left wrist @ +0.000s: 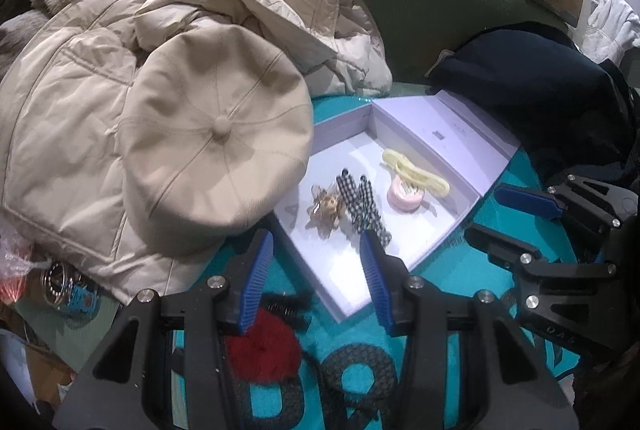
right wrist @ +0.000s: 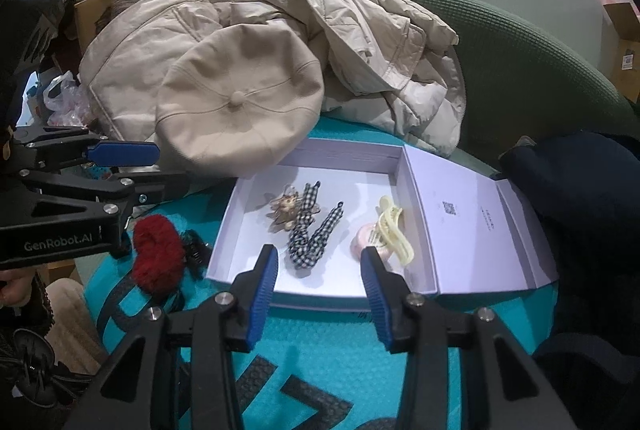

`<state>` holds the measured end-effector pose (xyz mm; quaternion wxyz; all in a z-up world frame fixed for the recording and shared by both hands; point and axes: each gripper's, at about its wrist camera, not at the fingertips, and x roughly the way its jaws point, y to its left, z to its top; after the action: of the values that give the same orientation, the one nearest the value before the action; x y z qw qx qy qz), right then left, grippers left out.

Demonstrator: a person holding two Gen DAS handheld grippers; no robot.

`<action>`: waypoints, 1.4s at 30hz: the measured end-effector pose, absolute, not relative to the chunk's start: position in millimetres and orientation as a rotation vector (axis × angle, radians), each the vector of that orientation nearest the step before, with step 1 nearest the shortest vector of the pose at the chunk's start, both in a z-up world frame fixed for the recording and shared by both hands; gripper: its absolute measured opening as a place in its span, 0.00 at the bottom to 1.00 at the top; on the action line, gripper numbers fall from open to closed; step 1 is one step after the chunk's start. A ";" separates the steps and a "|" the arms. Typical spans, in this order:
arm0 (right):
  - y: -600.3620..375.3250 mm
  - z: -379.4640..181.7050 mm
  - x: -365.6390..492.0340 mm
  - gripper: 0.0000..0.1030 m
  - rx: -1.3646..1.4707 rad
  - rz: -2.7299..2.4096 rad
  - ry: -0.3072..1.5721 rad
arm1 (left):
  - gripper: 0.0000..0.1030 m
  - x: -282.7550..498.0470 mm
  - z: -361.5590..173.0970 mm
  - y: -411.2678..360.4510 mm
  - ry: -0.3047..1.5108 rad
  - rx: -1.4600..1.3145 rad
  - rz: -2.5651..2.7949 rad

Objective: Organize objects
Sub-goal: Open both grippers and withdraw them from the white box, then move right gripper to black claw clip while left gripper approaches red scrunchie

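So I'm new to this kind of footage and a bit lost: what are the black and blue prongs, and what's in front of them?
They are two hand-held grasping tools, each with a camera looking along its blue fingers. One picture comes from the left tool, the other from the right tool. Both stand open and empty. Ahead, on a teal printed mat, an open white cardboard box holds a checked fabric bow, a cream claw clip and other hair accessories. A red fluffy scrunchie lies outside it.
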<state>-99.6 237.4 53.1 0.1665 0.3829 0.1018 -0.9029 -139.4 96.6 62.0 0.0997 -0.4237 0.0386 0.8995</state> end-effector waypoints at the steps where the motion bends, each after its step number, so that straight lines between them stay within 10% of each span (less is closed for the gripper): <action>1: 235.5 53.3 -95.0 0.42 1.087 -2.570 0.292 | 0.42 -134.7 61.4 94.2 0.106 -1.254 2.660; 12: 226.3 49.2 -67.1 0.48 1.085 -2.568 0.294 | 0.59 -97.4 54.0 79.8 0.079 -1.261 2.660; 42: 190.2 -14.3 -25.8 0.49 1.140 -2.409 0.242 | 0.60 -24.6 -0.8 38.1 0.037 -1.373 2.665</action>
<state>-25.9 190.2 -14.3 0.2307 0.4145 0.0879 -0.8759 -24.6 38.1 -0.8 0.0717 -0.4567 0.0123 0.8867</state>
